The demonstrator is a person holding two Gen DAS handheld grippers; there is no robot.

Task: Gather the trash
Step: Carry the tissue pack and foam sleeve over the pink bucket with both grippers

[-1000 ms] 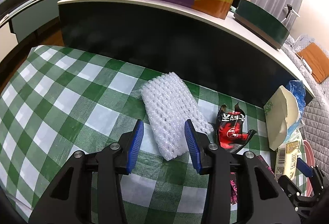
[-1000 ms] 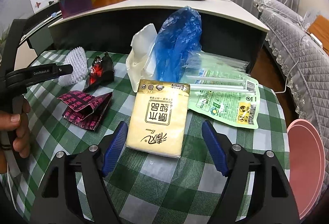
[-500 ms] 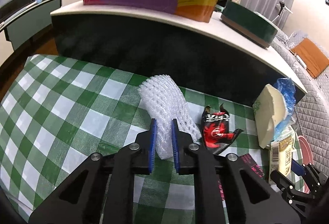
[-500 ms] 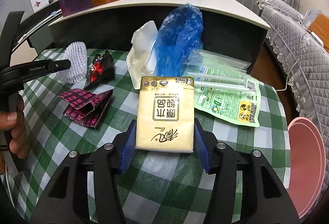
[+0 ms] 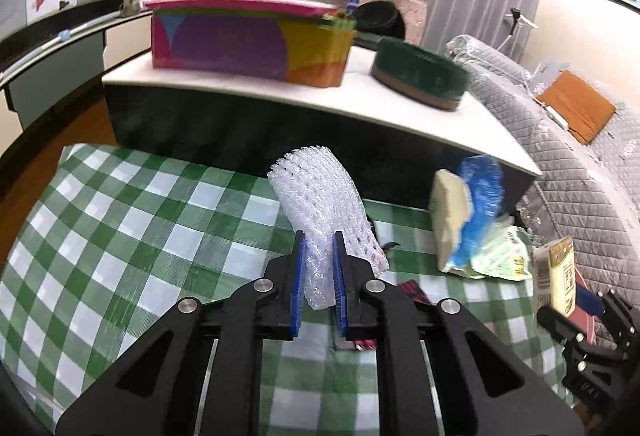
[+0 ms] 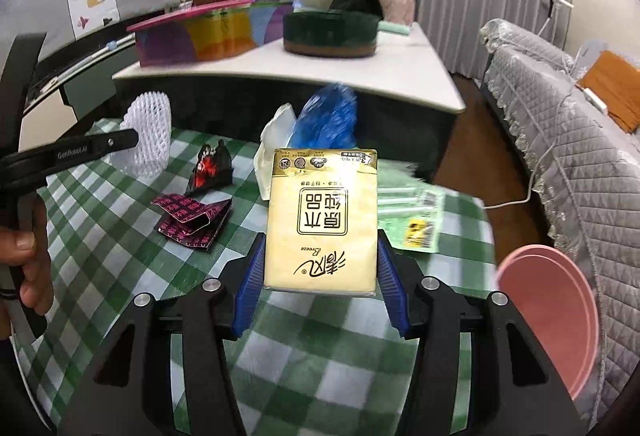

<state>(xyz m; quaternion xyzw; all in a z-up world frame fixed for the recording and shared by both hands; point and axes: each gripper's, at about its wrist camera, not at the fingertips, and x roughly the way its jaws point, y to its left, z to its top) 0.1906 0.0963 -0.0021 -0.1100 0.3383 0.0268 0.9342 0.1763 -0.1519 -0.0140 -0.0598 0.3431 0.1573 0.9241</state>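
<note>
Left wrist view: my left gripper [image 5: 319, 276] is pinched narrow on the lower end of the white foam net [image 5: 326, 204], which stands up between the pads, clear of the checked tablecloth [image 5: 120, 236]. My right gripper [image 6: 320, 276] holds the yellow tissue pack [image 6: 322, 220] by its two long sides at a middling width, also lifted off the cloth.

The net is my worry: it is springy, and I have only its bottom edge, so I judge a quick swing could let it squirm out. The pack is slick (plastic wrap), and it is clamped only at its lower half, so it might tip forward or slide if I tilt it.

The pink bin [image 6: 552, 320] sits off the cloth's right edge and looks like the place for both, though I cannot see into it.

Still lying on the cloth: a crumpled red-and-black wrapper [image 6: 210, 168] and a folded maroon wrapper [image 6: 192, 218] toward the left, with a white paper bag [image 6: 272, 152], blue plastic bag [image 6: 326, 120] and green packet [image 6: 412, 216] near the far edge. The dark cabinet [image 6: 240, 108] stands right behind that edge, leaving little room to reach in.
</note>
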